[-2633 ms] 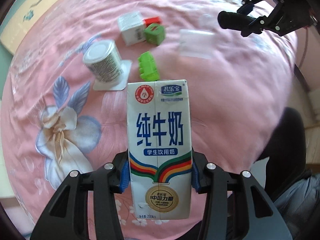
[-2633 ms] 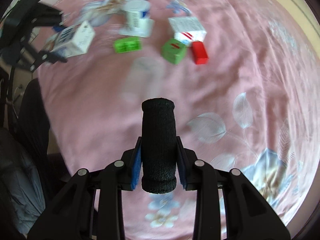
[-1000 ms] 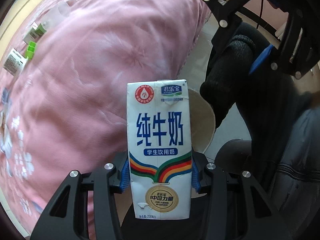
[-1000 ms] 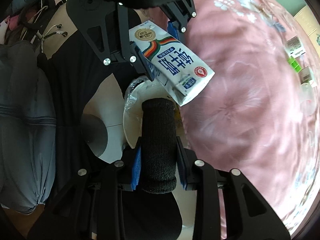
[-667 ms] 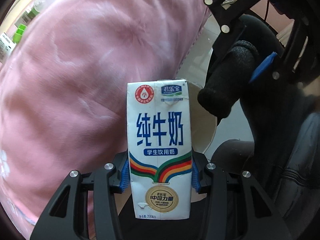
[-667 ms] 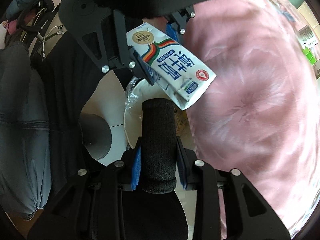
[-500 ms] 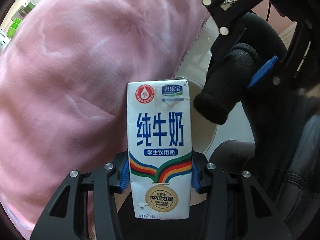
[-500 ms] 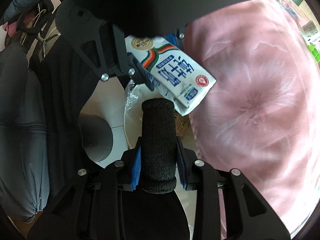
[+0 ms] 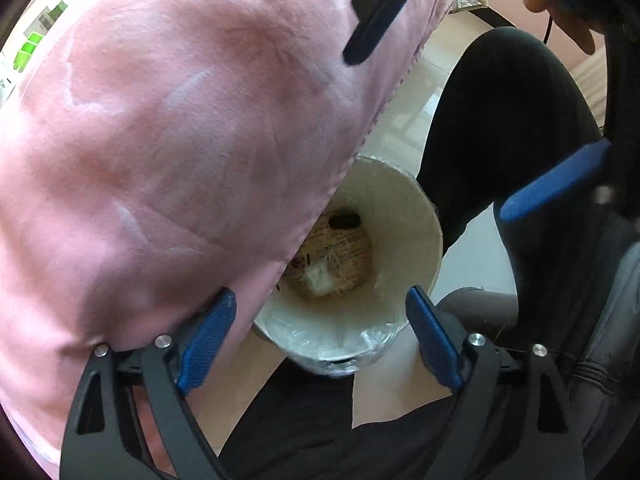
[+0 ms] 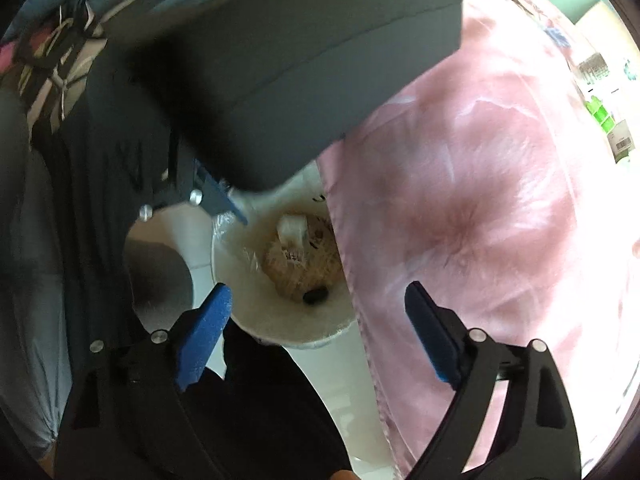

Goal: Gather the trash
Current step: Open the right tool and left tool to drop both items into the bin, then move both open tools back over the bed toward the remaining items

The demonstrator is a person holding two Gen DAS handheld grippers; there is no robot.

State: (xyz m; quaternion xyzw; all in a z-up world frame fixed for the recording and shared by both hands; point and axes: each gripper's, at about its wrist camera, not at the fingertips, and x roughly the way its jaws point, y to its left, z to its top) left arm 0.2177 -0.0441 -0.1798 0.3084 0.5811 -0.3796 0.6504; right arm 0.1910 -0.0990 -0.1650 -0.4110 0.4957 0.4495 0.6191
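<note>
A white trash bin [image 9: 408, 216] lined with clear plastic stands on the floor beside the pink bed. At its bottom lie the white milk carton [image 9: 320, 278] and the black foam roll [image 9: 344, 220]. My left gripper [image 9: 320, 340] is open and empty just above the bin's near rim. My right gripper [image 10: 318, 332] is open and empty above the same bin [image 10: 256, 312], where the carton [image 10: 292, 230] and the black roll [image 10: 316, 294] show again. The right gripper's blue pads [image 9: 552, 184] show at the upper right of the left wrist view.
The pink blanket [image 9: 160, 140] overhangs the bin's left side. Green and white items [image 10: 600, 116] lie far off on the bed. My dark trouser legs [image 9: 500, 112] and a grey jacket [image 9: 624, 320] crowd the right. The left gripper's body [image 10: 280, 60] fills the top of the right wrist view.
Both grippers have opened. The milk carton left my left gripper and the black foam roll left my right gripper; both now lie in the bin.
</note>
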